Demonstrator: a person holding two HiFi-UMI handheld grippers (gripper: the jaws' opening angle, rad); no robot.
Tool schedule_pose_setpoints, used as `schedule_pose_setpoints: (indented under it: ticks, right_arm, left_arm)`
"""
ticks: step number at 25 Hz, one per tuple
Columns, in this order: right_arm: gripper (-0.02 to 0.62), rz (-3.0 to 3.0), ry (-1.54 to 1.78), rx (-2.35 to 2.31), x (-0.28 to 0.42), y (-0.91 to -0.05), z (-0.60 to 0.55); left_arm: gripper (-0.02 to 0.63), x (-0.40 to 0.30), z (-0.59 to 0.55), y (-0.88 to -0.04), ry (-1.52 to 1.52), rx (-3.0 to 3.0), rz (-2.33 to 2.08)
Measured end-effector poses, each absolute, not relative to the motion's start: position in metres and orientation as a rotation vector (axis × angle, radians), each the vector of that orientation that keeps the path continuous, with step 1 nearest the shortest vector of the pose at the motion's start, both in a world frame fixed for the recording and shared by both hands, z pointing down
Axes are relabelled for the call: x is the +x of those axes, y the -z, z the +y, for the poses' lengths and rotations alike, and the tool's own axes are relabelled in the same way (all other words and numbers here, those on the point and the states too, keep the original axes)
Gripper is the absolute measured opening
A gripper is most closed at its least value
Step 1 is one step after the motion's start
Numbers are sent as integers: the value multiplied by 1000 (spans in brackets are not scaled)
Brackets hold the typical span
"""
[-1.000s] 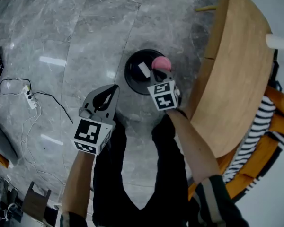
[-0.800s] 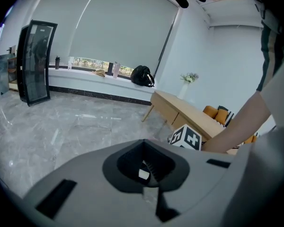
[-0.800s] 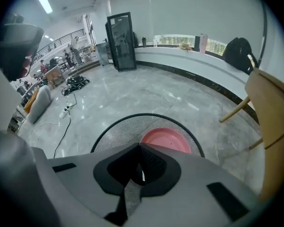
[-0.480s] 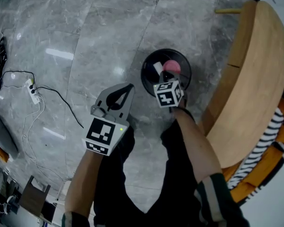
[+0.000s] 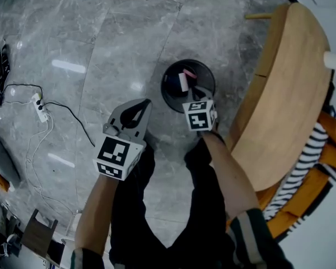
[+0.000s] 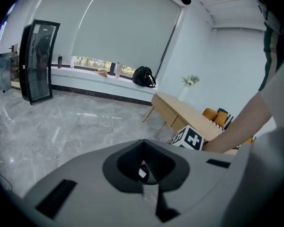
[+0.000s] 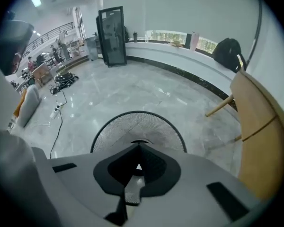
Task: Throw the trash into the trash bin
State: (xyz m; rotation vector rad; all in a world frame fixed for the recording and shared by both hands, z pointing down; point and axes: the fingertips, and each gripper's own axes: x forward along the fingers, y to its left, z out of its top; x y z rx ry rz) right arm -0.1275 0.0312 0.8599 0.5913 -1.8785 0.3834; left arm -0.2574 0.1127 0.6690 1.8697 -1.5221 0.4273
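The right claw [image 5: 194, 101] is hanging steeply nose-down over the near rim of the trash bin [image 5: 167, 94]. Its jaws are sitting together with nothing between them. The trash is lying inside the bin. A white scrap [image 5: 183, 82] is resting near the middle of the bin's bottom, its long axis running from the near rim toward the far rim. A smaller pinkish bit [image 5: 189, 73] is lying just beyond it, toward the far rim. So the trash is sitting below and slightly ahead of the right claw's tips, apart from them. The left claw [image 5: 144, 105] is hovering over the floor [image 5: 101, 43] to the left of the bin, clear of its rim, with its jaws closed and empty, so the right hand is by far the nearer. The bin is standing on the floor just beside the wooden table [image 5: 285, 83]. The drop is looking done, and the coming move is probably asking only that the right claw lift back over the near rim
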Motion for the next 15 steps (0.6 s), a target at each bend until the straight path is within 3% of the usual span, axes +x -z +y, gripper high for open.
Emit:
schedule_pose_setpoints:
  ticks: [9, 15]
  right_arm:
    - [-2, -1961, -506, 693, -95, -723, 14]
    - [-2, -2025, -543, 841, -26, -619, 1]
  left_arm:
    - [-2, -233, 85, -577, -422, 1918, -1530]
    - [-1, -189, 40, -492, -434, 2037, -1508]
